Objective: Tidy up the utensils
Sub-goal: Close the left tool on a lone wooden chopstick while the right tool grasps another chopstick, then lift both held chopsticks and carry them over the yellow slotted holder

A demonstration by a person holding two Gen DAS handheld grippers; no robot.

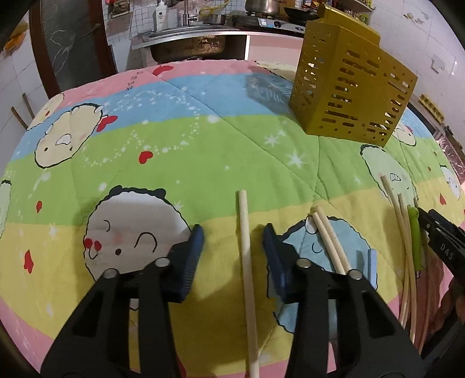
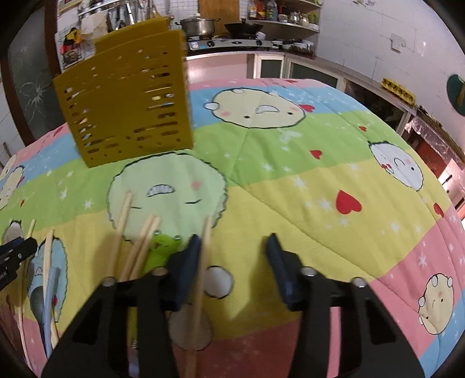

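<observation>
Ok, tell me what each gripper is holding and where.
Nothing. The left gripper is open astride a chopstick; the right gripper is open too.

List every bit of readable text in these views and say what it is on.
"DAS": on the right gripper, seen from the left wrist.
Pink characters on the quilt: too blurred to read.
Label on the white bottle: too small.
Stove sticker: too small.

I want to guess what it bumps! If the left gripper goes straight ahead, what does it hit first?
Probably the wooden stick lying between the open left gripper fingers, if it stays low. Beyond it is only bare quilt; the yellow holder stands off to the right. Depth is uncertain.
</observation>
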